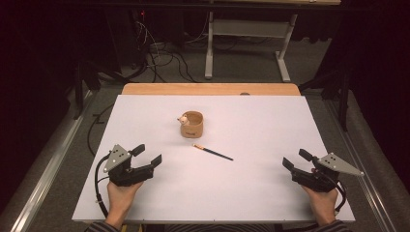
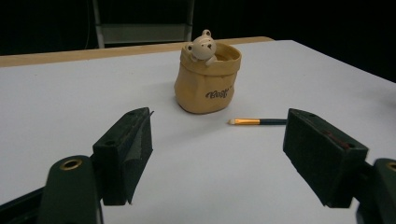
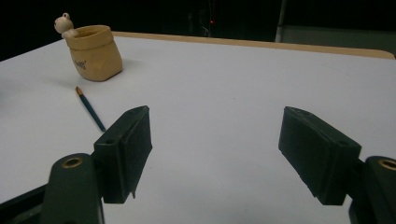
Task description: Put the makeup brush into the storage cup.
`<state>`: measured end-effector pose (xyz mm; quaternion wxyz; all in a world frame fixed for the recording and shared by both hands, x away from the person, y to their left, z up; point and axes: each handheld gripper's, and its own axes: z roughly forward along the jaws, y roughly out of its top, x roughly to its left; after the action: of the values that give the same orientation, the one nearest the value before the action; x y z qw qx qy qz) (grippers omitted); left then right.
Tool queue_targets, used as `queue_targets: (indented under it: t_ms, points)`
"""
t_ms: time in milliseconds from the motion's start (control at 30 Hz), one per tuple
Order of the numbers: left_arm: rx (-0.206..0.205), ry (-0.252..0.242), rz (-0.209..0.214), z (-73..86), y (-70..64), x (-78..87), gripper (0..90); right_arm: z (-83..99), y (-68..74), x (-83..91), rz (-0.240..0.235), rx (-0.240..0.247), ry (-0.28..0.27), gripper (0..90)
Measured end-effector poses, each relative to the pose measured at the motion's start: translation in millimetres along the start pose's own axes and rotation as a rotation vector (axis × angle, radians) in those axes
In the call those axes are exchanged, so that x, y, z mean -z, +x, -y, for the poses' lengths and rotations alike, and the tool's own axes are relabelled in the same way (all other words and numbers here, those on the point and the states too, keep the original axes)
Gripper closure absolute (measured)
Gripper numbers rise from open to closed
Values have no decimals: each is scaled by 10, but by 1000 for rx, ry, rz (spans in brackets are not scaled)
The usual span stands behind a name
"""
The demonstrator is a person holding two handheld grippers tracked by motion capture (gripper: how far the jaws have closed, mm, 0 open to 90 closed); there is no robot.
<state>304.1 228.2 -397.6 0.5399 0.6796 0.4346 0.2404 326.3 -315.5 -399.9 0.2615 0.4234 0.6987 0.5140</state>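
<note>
A tan sack-shaped pot [image 1: 192, 124] [image 2: 208, 84] [image 3: 94, 52] with a small bear figure [image 2: 201, 45] on its rim stands upright near the middle of the white table [image 1: 241, 188]. A thin paintbrush [image 1: 213, 152] [image 2: 258, 122] [image 3: 90, 108] lies flat just in front of the pot, bristle end toward it. My left gripper [image 1: 147, 154] [image 2: 217, 158] rests at the front left, open and empty, pointing toward the pot. My right gripper [image 1: 296, 160] [image 3: 215, 156] rests at the front right, open and empty, well apart from the brush.
A wooden strip [image 1: 210, 89] borders the table's far edge. Beyond it stand a metal desk frame [image 1: 246, 48] and loose cables [image 1: 159, 58] on the floor. Dark surroundings flank both sides.
</note>
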Motion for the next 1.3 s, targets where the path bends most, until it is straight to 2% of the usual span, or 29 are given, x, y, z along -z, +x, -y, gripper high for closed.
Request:
queue_targets:
  t_ms: [333, 567, 867, 1300]
  points:
    - [1, 0, 3, 1, -2, -4, 245, -1, 0, 0, 0, -2, -2, 276]
    - [0, 3, 3, 1, -7, -5, 247, -21, 15, 24, 31, 10, -31, 277]
    - [-2, 5, 1, 2, -12, -6, 249, -63, 45, 10, 7, 6, -34, 276]
    - [-3, 5, 2, 4, -15, -9, 248, -127, 178, -96, -41, 38, -16, 278]
